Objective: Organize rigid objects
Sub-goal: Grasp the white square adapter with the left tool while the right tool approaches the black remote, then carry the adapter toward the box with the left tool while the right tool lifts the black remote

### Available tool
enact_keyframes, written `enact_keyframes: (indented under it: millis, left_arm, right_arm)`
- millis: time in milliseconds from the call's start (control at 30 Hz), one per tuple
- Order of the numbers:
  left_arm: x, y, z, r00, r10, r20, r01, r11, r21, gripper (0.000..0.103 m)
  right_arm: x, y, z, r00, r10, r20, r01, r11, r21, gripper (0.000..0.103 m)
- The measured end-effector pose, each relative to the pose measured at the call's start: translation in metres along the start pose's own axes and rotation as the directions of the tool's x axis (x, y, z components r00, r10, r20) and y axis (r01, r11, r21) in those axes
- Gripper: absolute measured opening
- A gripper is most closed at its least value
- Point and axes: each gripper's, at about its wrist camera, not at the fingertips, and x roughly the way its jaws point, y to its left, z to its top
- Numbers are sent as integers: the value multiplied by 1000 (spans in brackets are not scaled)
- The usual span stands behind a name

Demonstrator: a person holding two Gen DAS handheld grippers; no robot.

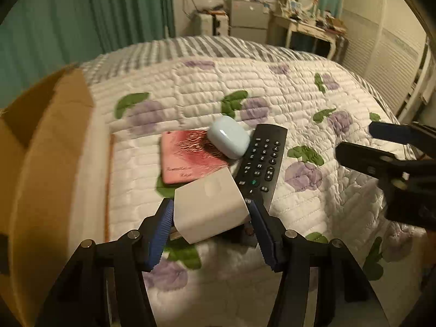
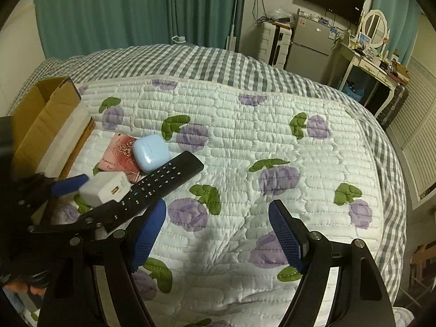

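A white charger block (image 1: 207, 212) sits tilted between the blue pads of my left gripper (image 1: 209, 203), and both pads press on its sides. In the right wrist view the charger (image 2: 105, 188) is just left of a black remote (image 2: 163, 182). The remote (image 1: 261, 163) lies on the quilt beside a light blue earbud case (image 1: 229, 140), which rests on a pink flat card (image 1: 188, 158). My right gripper (image 2: 218, 207) hangs open over bare quilt to the right of the remote, with nothing between its fingers.
An open cardboard box (image 1: 41, 141) stands at the bed's left edge, close to the pile. The flowered quilt (image 2: 272, 136) stretches right and away. A small fridge (image 2: 313, 46) and a white dressing table (image 2: 368, 65) stand beyond the bed.
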Motion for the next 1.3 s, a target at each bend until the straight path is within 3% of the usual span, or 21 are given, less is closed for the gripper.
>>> enact_keyframes:
  millis: [233,433,667,800,867,1033,1133,1233,1300]
  left_arm:
    - [-18,-1,-24,999,34,36,-33,999,-22,58]
    - [-12,10,-27,997,71,36,-67,993,-93,58]
    - [-8,12,-26,995,85,52,-78,989,-122,58]
    - [-8,13,-27,995,82,49,-76,990,-118,58]
    - [-8,13,-27,996,82,47,-77,991,-113,58]
    - [-10,11,-28,995,92,42,-87,991,-104,58]
    - [-12,9,-28,995,94,45,-90,992,-88,58]
    - [-15,8,-29,995,89,41,-85,993,-80,58]
    - [-17,6,-30,996,81,39,-78,994,-74,58]
  right_arm:
    - [21,12,5,996,61,-58,-60,998,7,78]
    - [50,28,14,976,171,-133,-161,983,84,78]
    - [90,42,17,953,207,-221,-176,973,150,78]
    - [103,48,25,955,210,-208,-176,969,172,78]
    - [109,56,26,960,173,-219,-146,980,134,77]
    - [98,68,25,976,114,-184,-108,993,39,39]
    - [89,58,23,978,128,-167,-119,991,66,30]
    - [72,55,23,988,89,-128,-87,996,22,20]
    - [61,49,21,990,95,-101,-95,995,10,19]
